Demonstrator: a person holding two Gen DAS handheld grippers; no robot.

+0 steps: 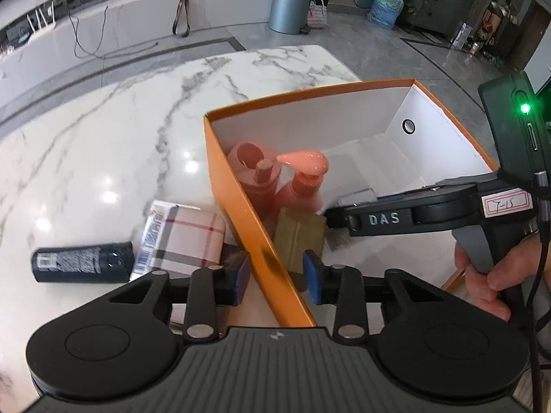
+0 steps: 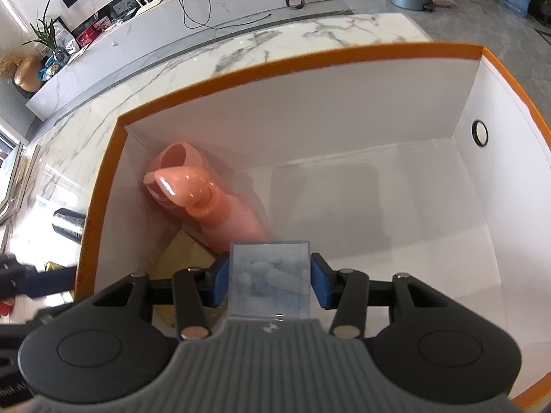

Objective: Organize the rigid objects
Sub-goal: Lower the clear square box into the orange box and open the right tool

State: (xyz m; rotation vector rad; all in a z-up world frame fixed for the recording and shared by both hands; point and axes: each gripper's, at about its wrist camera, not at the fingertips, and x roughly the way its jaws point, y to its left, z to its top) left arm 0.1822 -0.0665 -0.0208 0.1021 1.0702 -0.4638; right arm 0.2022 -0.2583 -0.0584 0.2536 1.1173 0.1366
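An orange box with a white inside stands on the marble table. Two pink pump bottles stand in its left corner, and an olive flat pack lies beside them. My left gripper is over the box's near wall, one blue pad on each side, open, with nothing pressed between the pads. My right gripper hangs inside the box, shut on a small clear plastic box with pale blue and white contents. The pink bottles are just ahead of it.
Outside the box's left wall lie a plaid case, a white barcoded pack and a black can. The right half of the box floor is bare. A hand holds the right gripper's handle. A grey bin stands beyond the table.
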